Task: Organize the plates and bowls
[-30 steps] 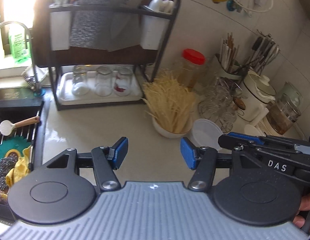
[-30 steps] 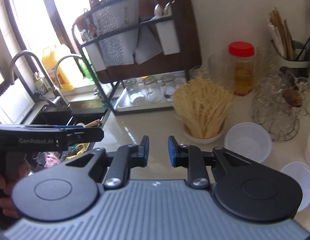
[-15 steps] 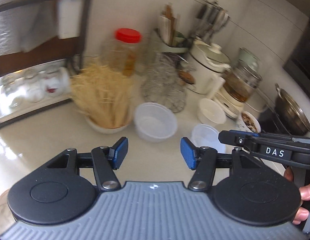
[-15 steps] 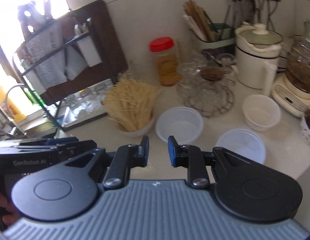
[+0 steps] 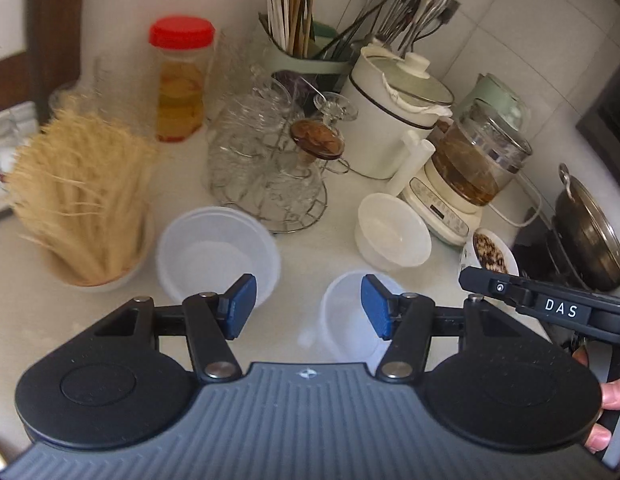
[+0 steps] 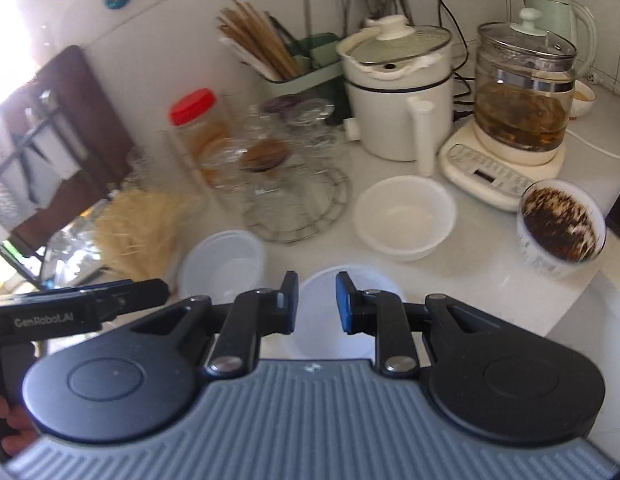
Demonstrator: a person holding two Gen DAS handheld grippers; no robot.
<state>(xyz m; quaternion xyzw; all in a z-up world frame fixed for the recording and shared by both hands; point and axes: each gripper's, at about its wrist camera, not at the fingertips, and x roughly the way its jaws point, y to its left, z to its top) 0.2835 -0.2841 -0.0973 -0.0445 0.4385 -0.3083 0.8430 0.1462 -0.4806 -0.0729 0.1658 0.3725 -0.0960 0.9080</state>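
Three empty bowls sit on the white counter. A clear plastic bowl (image 5: 217, 252) lies left, a smaller clear plastic bowl (image 5: 346, 320) lies nearest, and a white bowl (image 5: 392, 236) lies right of them. My left gripper (image 5: 305, 308) is open and empty above the counter, its right finger over the near bowl. My right gripper (image 6: 317, 304) is open with a narrow gap, empty, right above the near clear bowl (image 6: 350, 280). The left clear bowl (image 6: 221, 264) and white bowl (image 6: 406, 216) show in the right wrist view too.
A bowl holding straw-like sticks (image 5: 81, 200) stands left. A wire rack of glasses (image 5: 265, 168), a red-lidded jar (image 5: 179, 80), a utensil holder (image 5: 305, 40), a white pot (image 5: 394, 112) and a glass kettle (image 5: 478, 164) stand behind. A cup of dark contents (image 6: 560, 228) sits right, near the counter edge.
Both grippers have swung right, away from the sink and dish rack, and come closer to the bowls. Both stay open and empty.
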